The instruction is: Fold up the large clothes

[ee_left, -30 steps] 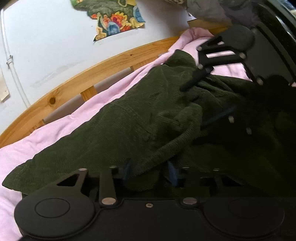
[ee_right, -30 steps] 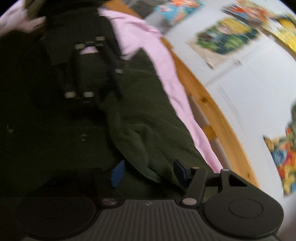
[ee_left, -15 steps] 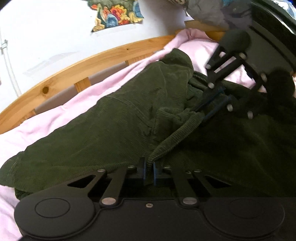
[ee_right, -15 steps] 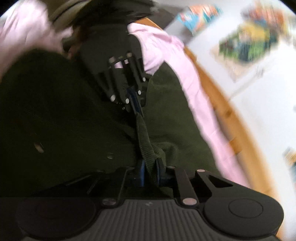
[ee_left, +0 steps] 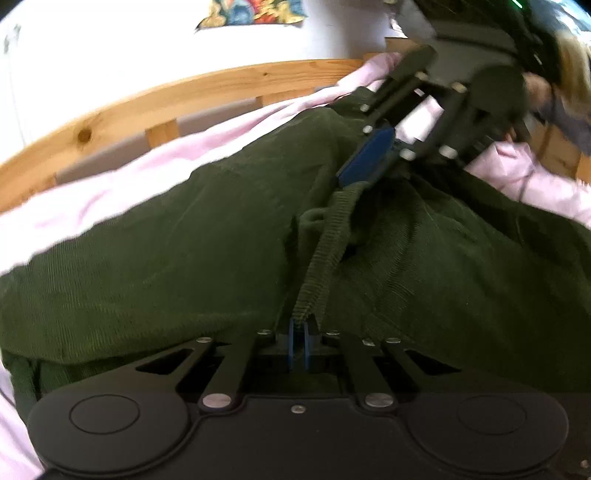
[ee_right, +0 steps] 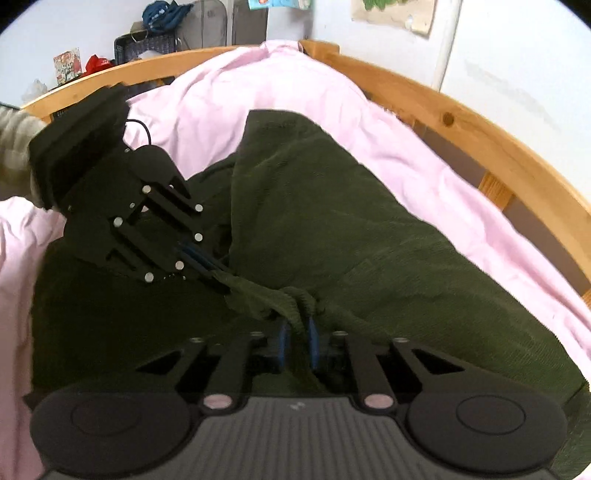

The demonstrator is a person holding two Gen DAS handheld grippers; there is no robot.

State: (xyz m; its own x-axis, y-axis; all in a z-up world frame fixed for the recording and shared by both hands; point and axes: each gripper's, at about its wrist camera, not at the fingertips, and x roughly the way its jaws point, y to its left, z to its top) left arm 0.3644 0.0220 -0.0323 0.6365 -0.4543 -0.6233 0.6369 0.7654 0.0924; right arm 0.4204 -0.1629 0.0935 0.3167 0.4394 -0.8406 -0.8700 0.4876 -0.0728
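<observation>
A large dark green corduroy garment (ee_left: pixel 184 240) (ee_right: pixel 351 221) lies spread over the pink bed sheet (ee_left: pixel 110 184). My left gripper (ee_left: pixel 299 325) (ee_right: pixel 218 277) is shut on one end of its ribbed edge band (ee_left: pixel 325 251). The band runs stretched up to my right gripper (ee_left: pixel 354 177), which is lifted above the cloth. In the right wrist view the right gripper (ee_right: pixel 297 328) has a bunched part of that band (ee_right: pixel 266 295) between its blue pads; its jaws are opening slightly while the cloth still fills the gap.
A curved wooden bed frame (ee_left: pixel 147 99) (ee_right: pixel 480 136) borders the far side of the sheet (ee_right: pixel 221 110). Behind it is a white wall with a colourful poster (ee_left: pixel 255 11). A dark crate and clutter (ee_right: pixel 155 40) stand beyond the head end. A person's sleeve (ee_right: pixel 14 129) shows at the left.
Both grippers went from open to closed on the ribbed band. The right gripper then rose and rolled, drawing the band into a line between the two grippers.
</observation>
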